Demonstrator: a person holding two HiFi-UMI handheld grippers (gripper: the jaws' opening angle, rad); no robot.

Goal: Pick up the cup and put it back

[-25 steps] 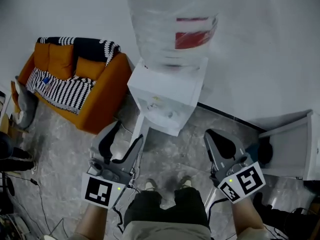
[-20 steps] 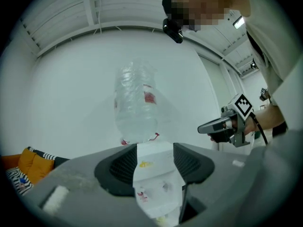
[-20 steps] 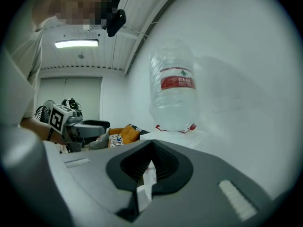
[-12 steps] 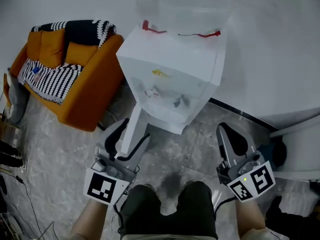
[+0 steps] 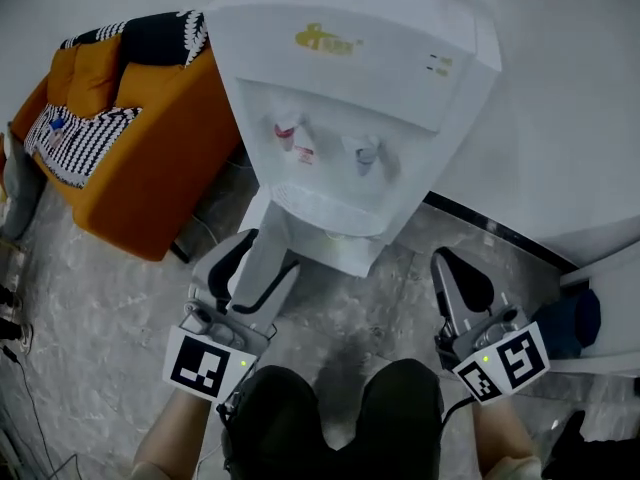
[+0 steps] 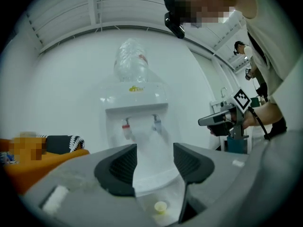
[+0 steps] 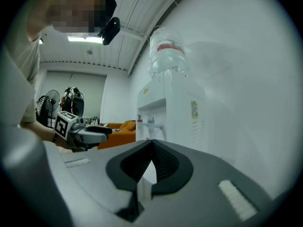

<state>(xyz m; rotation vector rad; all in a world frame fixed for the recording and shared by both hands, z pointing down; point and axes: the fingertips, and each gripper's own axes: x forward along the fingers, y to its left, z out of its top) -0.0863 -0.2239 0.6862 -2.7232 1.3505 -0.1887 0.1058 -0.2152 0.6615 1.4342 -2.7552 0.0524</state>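
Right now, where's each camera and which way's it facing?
Head view: on the person's head, steeply down at the water dispenser; shows forearms, left hand-held gripper, right hand-held gripper.
Left gripper view: on that gripper, facing the taps between open jaws.
Right gripper view: on that gripper, facing the dispenser's side; jaws closed.
Shared: the dispenser; each gripper view shows the other gripper.

Overhead and level views, shared dispenser point(image 5: 400, 68)
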